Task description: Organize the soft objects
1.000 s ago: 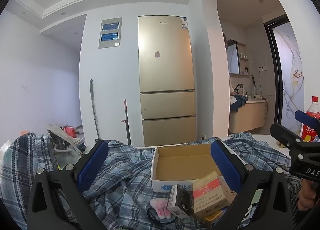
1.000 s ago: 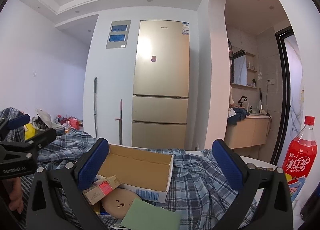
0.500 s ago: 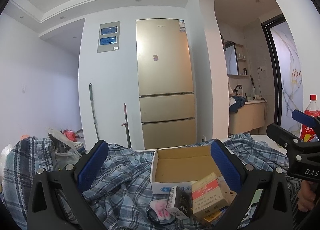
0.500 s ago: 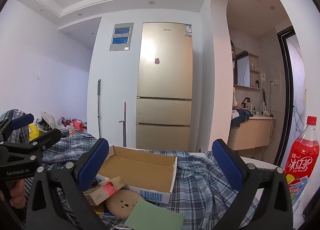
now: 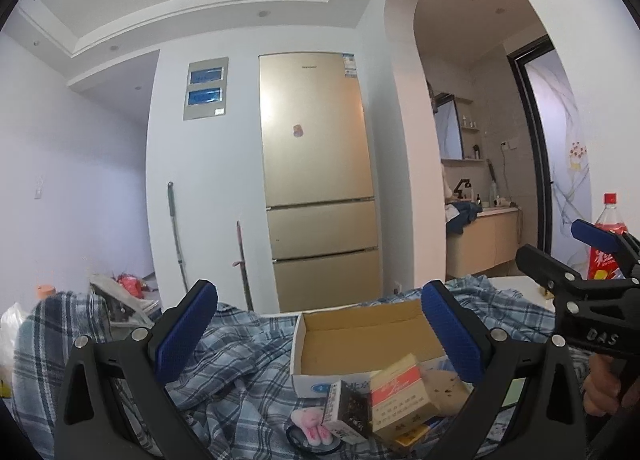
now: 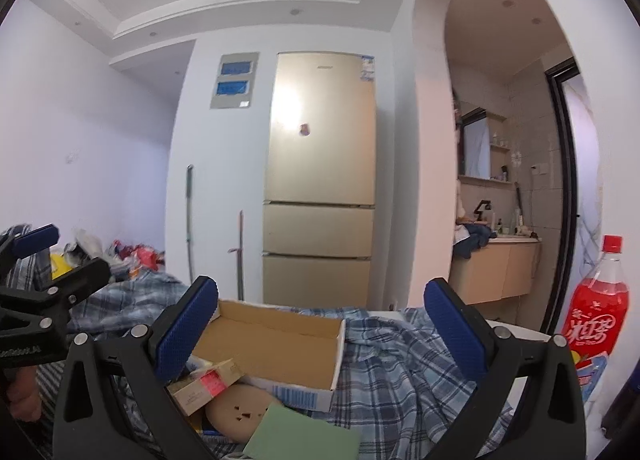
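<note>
A blue-and-white plaid shirt point(image 5: 240, 360) lies crumpled across the table, around an open, empty cardboard box point(image 5: 360, 336). A small pink plush bunny point(image 5: 312, 424) rests on the shirt in front of the box. My left gripper point(image 5: 320, 332) hovers open above the shirt and box, holding nothing. My right gripper point(image 6: 320, 330) is open too, above the box point(image 6: 280, 344) and the plaid shirt point(image 6: 400, 372). Each gripper shows in the other's view: the right gripper point(image 5: 560, 244) at the right edge, the left gripper point(image 6: 68, 252) at the left edge.
Small cartons point(image 5: 396, 396) and a dark little box point(image 5: 346, 412) lean against the cardboard box. A beige round plate with holes point(image 6: 240, 412) and a green pad point(image 6: 304, 436) lie nearby. A red soda bottle point(image 6: 596, 308) stands at the right. A gold fridge point(image 5: 316, 180) stands behind.
Both views have tilted up slightly, so the table scene sits a bit lower in frame. Both grippers have stayed open and nothing on the table has moved.
</note>
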The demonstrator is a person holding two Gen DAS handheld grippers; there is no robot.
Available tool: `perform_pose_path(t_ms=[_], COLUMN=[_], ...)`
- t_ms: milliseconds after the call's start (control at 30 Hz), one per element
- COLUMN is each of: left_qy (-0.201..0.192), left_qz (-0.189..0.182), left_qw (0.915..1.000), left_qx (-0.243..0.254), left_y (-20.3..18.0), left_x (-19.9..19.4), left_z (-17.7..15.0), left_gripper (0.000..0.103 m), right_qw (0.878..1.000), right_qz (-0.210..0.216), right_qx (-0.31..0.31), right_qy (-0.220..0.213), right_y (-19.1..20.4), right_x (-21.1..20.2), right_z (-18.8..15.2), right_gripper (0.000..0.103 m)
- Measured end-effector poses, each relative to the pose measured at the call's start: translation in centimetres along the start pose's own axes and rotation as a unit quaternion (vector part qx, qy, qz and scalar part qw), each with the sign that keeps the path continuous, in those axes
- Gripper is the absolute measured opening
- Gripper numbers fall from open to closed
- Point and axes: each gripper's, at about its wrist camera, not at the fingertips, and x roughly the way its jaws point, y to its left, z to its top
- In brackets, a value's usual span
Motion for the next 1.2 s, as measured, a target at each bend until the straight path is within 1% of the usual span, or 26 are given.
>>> perform_pose_path(t_ms=[67,167,233,300,433,467,567,600,667,700,733,767,833,933,1033,1100,1167,1200], left_qy=[-0.005,-0.012,0.005,0.010,-0.001,0.000,0.016,0.027,0.033,0.028,0.029,0.035,0.054,0.076,0.098,0.124,0.163,0.176], left_qz=[0.000,0.000,-0.008,-0.017,-0.006,-0.003,0.004,0.003,-0.003,-0.005,0.001,0.006,-0.006,-0.015,-0.022,-0.038,-0.062,-0.075], left_qw=[1.0000,0.9999,0.9999,0.9998,0.9998,0.9999,0.9998,0.9995,0.9993,0.9996,0.9996,0.9993,0.9985,0.9970,0.9949,0.9914,0.9844,0.9812], left_qx=[0.000,0.004,0.005,-0.007,-0.018,-0.017,-0.012,-0.015,-0.016,-0.008,0.001,0.007,0.005,0.009,0.012,0.012,0.024,0.026], left_y=[0.0,0.0,0.2,0.8,1.5,1.5,1.5,1.6,1.6,1.6,1.5,1.5,1.6,1.3,0.7,0.3,-0.4,-0.6], left_x=[-0.5,-1.2,-1.3,-1.8,-2.8,-2.8,-2.5,-2.3,-2.4,-2.7,-2.8,-2.9,-3.2,-3.2,-2.9,-2.3,-1.4,-1.1], left_z=[0.2,0.7,1.4,2.5,3.8,3.9,4.1,4.1,4.1,3.9,3.7,3.5,3.0,2.4,1.6,1.2,0.7,0.4], left_gripper=[0.103,0.103,0.103,0.103,0.103,0.103,0.103,0.103,0.103,0.103,0.103,0.103,0.103,0.103,0.103,0.103,0.102,0.096], right_qw=[1.000,0.999,0.999,0.999,0.999,0.999,0.998,0.998,0.996,0.995,0.994,0.992,0.987,0.978,0.972,0.968,0.964,0.962], right_qz=[-0.005,-0.011,-0.013,-0.011,-0.010,-0.015,-0.007,-0.003,0.008,0.008,0.008,0.009,0.030,0.045,0.047,0.048,0.051,0.050], right_qx=[0.018,0.038,0.043,0.048,0.045,0.040,0.043,0.046,0.049,0.047,0.046,0.047,0.053,0.065,0.059,0.055,0.056,0.057], right_qy=[-0.009,-0.002,0.005,0.006,0.007,0.014,0.040,0.051,0.075,0.086,0.101,0.114,0.149,0.195,0.223,0.239,0.255,0.264], right_y=[-0.8,-1.9,-2.3,-2.8,-3.2,-3.1,-3.3,-3.3,-3.3,-3.3,-3.2,-3.2,-3.2,-3.2,-2.8,-2.5,-2.3,-2.2], right_x=[-0.4,-0.6,-0.5,-0.7,-1.2,-1.1,-1.0,-1.0,-1.0,-0.9,-0.8,-0.7,-0.3,0.3,0.7,0.8,1.0,1.2], right_z=[0.5,1.4,1.9,2.4,3.7,4.2,5.0,5.1,5.1,4.9,4.7,4.4,3.6,2.3,1.0,0.2,-1.0,-1.5], right_gripper=[0.103,0.103,0.103,0.103,0.103,0.103,0.103,0.103,0.103,0.103,0.103,0.103,0.103,0.102,0.101,0.100,0.100,0.100])
